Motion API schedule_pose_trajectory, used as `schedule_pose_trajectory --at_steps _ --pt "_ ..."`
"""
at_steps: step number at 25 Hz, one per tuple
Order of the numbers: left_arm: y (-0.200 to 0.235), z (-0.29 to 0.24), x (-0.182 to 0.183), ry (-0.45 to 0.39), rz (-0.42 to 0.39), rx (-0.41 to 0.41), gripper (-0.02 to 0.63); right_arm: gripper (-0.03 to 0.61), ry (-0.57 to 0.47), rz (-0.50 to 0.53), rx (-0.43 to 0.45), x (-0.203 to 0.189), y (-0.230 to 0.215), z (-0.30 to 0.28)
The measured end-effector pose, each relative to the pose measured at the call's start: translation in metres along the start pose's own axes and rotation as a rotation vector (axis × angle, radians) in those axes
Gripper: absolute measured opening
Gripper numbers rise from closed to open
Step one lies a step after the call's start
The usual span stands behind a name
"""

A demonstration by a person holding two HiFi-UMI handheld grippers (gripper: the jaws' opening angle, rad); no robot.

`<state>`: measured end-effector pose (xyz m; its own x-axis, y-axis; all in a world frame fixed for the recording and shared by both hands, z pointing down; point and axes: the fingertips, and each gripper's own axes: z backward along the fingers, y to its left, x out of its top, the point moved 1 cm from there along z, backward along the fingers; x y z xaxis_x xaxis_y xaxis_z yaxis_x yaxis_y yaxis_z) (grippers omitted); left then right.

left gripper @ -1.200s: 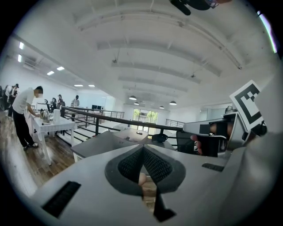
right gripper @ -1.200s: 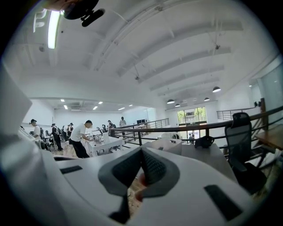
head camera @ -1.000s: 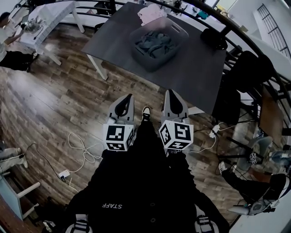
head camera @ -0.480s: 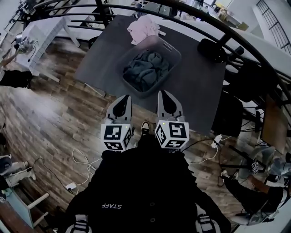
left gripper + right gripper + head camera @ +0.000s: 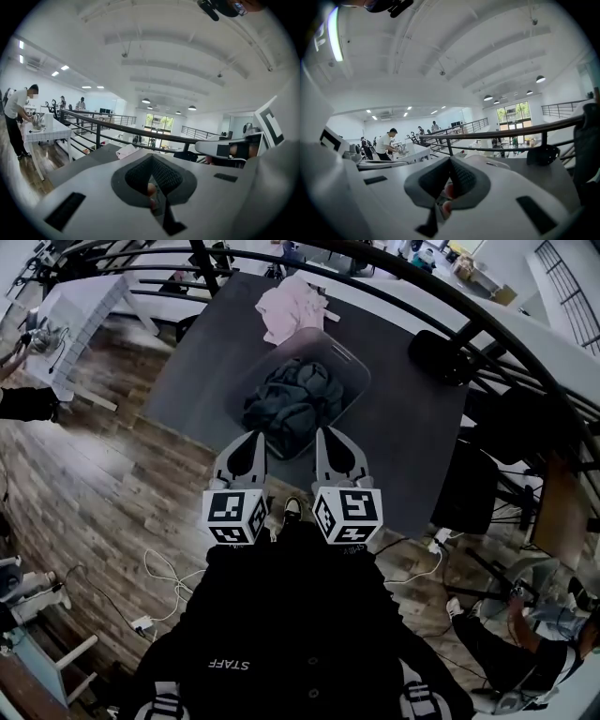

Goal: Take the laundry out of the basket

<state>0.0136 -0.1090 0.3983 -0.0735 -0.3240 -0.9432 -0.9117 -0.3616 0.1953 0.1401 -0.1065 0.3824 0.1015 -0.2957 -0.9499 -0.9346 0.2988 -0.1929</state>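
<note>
The left gripper (image 5: 253,437) and the right gripper (image 5: 323,434) are held side by side, both pointing the same way. The two fingers of the left gripper (image 5: 152,161) are pressed together, with nothing between them. The fingers of the right gripper (image 5: 450,161) are pressed together too, and they hold nothing.

Right in front of both sets of fingertips is the basket (image 5: 349,360). It sits on a dark gray table (image 5: 412,427). The laundry (image 5: 291,399) is a dark, crumpled heap inside the basket, just past the fingertips and between the two grippers. From above, the tips seem to be at the near rim of the basket, but it is hard to tell if they touch it.

Farther ahead of the fingers, past the far end of the basket, a pink cloth (image 5: 292,307) lies on the table. Ahead and to the right of the right fingers is a black chair (image 5: 439,334). A dark railing (image 5: 450,296) runs behind the table.
</note>
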Motion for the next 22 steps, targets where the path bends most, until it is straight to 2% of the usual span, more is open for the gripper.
schedule_pose_trajectory --at_steps 4,8,16,22 --pt "0.003 -0.014 -0.003 0.022 0.008 0.01 -0.002 0.015 0.037 -0.009 0.014 -0.007 -0.008 -0.014" --pt "0.014 -0.026 0.0 0.027 0.003 0.02 -0.002 0.014 0.048 -0.033 -0.029 -0.007 -0.019 -0.034" --pt "0.048 -0.038 -0.008 0.069 0.017 0.038 -0.002 0.014 0.104 -0.027 -0.022 -0.018 -0.014 -0.069" --pt "0.067 -0.062 -0.02 0.122 0.044 0.017 -0.002 0.015 0.163 -0.036 -0.037 -0.033 -0.011 -0.104"
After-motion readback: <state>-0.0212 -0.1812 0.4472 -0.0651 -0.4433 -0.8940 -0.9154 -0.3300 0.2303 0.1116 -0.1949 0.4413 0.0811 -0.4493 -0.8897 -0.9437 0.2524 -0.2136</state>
